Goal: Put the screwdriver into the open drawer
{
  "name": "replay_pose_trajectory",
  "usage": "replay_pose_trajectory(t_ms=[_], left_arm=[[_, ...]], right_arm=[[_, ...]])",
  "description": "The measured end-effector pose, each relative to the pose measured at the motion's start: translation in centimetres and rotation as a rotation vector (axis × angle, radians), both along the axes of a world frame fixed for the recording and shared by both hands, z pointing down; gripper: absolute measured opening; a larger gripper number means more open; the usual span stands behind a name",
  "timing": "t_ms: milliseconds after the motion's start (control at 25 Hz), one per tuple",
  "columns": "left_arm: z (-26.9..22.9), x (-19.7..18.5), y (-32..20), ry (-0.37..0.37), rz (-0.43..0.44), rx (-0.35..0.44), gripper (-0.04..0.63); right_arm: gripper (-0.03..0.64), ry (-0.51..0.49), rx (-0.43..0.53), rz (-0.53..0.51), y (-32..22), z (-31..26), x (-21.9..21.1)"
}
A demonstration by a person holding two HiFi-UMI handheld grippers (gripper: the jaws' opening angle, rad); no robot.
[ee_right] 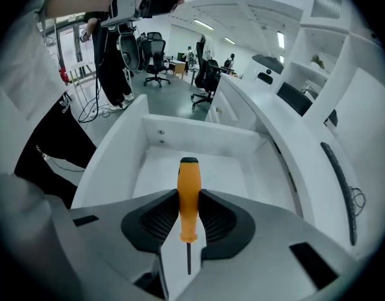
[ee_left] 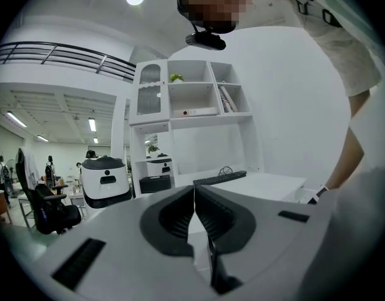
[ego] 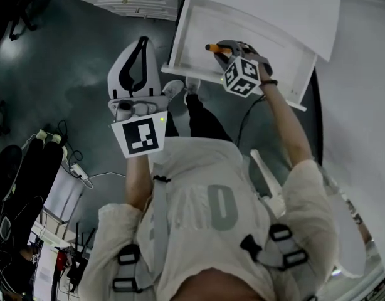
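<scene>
— screwdriver (ee_right: 188, 180) first: where is it now?
— it is pinched in the right hand-held gripper (ee_right: 189, 213). both pads press on the lower part of the orange handle. the black-capped end points forward and down into the open drawer (ee_right: 205, 140), and the thin metal shaft points back toward the camera.
— why is it held at the handle and not at the shaft?
— i think the thick handle gives the pads a sure grip. the thin shaft could slip or turn between them.
— is it already lying in the drawer?
— not yet, by my judgement. in the head view the handle reaches over the white inside of the drawer, past the front edge. whether it touches the bottom, i cannot tell.
— and the left hand-held gripper (ego: 137, 61)?
— its jaws are pressed together with nothing between them. it hangs outside the left wall of the drawer, over the dark floor (ego: 86, 55). i think it is held aside so that the opening is free for the right one.
— what does the next move need?
— probably to go lower first, so the tool does not drop far and roll, and only then to spread the jaws.
</scene>
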State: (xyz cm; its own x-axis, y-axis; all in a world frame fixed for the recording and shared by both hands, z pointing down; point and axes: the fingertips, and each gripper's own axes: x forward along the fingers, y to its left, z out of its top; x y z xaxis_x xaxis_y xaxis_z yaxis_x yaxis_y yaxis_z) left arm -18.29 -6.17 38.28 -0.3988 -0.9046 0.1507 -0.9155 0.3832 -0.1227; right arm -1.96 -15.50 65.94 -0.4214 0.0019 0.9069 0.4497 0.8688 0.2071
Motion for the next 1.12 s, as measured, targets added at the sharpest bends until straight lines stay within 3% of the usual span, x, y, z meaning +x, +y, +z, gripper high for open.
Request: replay_pose_trajectory(t_ms=[560,1120], left_arm=[[2.2,-1.3,1.7,0.031,-0.040,-0.035,0.005],[3.0,-1.6,1.9,0.053,-0.028,-0.035,0.005]], right_arm=[[0.098,0.112,-0.023,-0.010,0.7,4.6,0.0],[0.100,0.118,-0.092,0.039,0.6,5.0,-0.3]])
